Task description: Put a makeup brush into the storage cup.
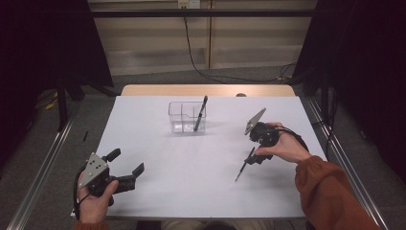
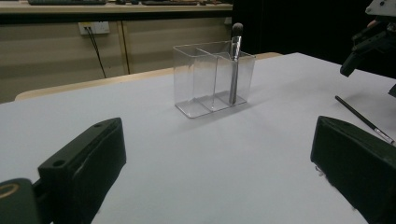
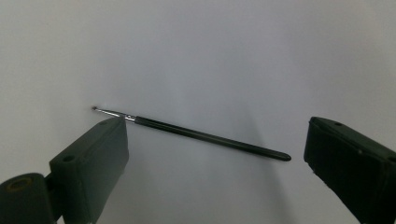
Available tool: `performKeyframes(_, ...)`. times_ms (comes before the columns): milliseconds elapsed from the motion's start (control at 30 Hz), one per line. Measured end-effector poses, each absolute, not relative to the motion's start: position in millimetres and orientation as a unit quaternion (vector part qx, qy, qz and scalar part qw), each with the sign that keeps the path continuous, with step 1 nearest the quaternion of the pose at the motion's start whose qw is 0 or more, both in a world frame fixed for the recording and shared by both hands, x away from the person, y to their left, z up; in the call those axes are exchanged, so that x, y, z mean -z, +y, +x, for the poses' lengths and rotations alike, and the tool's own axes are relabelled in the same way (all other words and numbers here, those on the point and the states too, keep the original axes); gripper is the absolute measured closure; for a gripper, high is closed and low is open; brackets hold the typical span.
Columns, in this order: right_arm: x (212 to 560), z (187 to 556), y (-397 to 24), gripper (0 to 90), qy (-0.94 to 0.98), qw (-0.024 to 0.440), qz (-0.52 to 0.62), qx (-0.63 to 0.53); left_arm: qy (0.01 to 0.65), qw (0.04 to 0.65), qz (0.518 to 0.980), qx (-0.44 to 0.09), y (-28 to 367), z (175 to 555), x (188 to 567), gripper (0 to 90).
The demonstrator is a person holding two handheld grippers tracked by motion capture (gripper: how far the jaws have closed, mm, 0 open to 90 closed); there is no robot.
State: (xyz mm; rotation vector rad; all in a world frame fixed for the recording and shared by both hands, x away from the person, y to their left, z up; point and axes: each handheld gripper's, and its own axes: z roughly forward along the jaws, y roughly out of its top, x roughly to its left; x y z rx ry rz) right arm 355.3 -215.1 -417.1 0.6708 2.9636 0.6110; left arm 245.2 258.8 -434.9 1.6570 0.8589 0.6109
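**Thin brush flat on tabletop, right tool poised over it**

Tabletop (image 1: 158, 187): white, smooth, matte. Little friction under anything slim; expect sliding if nudged sideways.

Clear organizer (image 1: 186, 117) toward far middle of tabletop, two compartments, rigid plastic, likely light enough to tip or skid if bumped. One brush with fluffy head (image 2: 235, 58) already standing in its right-hand compartment, leaning on the wall.

Left tool (image 1: 125, 166) near front-left corner, jaws spread wide, nothing between them, pointing toward organizer. Idle, well apart from the work.

Right tool (image 1: 253, 155) right of centre, angled down at the tabletop, jaws wide apart and empty, straddling the thin brush (image 3: 196, 134) in the right gripper view; one jaw just beside the bristle end.

Thin brush: lying flat, right of centre, well apart from organizer. Judged very light, stiff, narrow round handle, glossy, so prone to rolling or squirting out of a pinch. Fine tip (image 3: 95, 108) fragile; avoid clamping there or on the silver ferrule. Best hold: mid-handle, jaws square across the shaft, down close to the tabletop before closing. Off-centre grip likely to let it swing.
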Motion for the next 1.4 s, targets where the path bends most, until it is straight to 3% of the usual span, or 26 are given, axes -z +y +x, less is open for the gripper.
performKeyframes(533, 438.5, 366.9, -207.2, 8.0, 0.974, 0.013, 0.181, -0.132, 0.362, 0.553, 0.703, -0.264, 259.3, 245.5, 434.9, 3.5)
performKeyframes(800, 451.4, 371.4, -203.8, 15.3, 0.983, 0.009, 0.153, -0.103, 0.358, 0.549, 0.708, -0.263, 258.8, 245.7, 435.5, 3.9)
performKeyframes(967, 457.6, 371.8, -203.7, 14.0, 0.986, 0.014, 0.140, -0.087, 0.357, 0.549, 0.709, -0.262, 258.2, 245.7, 435.7, 3.9)
performKeyframes(1400, 457.8, 377.3, -198.6, 18.1, 0.988, -0.007, 0.143, -0.061, 0.355, 0.550, 0.710, -0.262, 258.5, 245.2, 435.5, 3.9)
